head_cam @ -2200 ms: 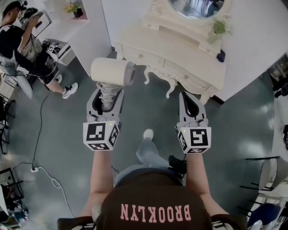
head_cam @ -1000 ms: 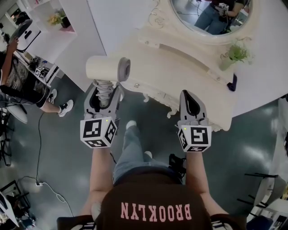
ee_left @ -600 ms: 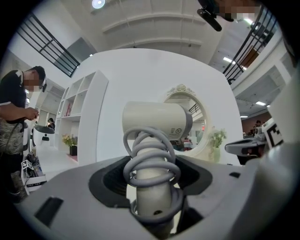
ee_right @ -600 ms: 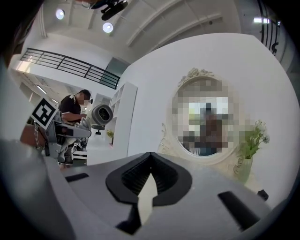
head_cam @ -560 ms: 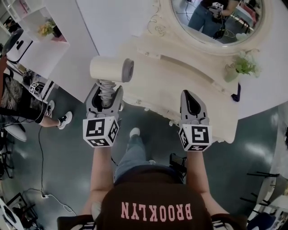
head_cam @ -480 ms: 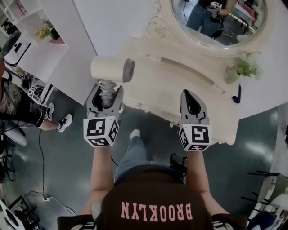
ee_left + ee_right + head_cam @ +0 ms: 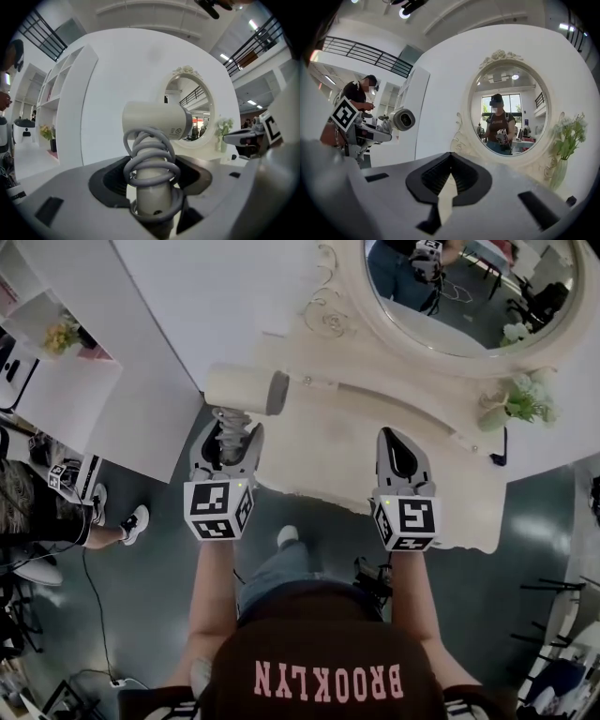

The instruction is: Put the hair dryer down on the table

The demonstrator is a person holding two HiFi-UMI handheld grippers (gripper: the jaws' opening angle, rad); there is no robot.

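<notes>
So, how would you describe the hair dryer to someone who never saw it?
Find the cream dressing table with the oval mirror. By its left end, the left gripper holds the hair dryer: a cream barrel with a grey end, grey cord coiled around its handle.

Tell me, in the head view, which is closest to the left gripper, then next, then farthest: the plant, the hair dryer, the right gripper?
1. hair dryer: held in the left gripper itself, handle between its jaws.
2. right gripper: alongside, to its right.
3. plant: far right on the table, beside the mirror.
</notes>
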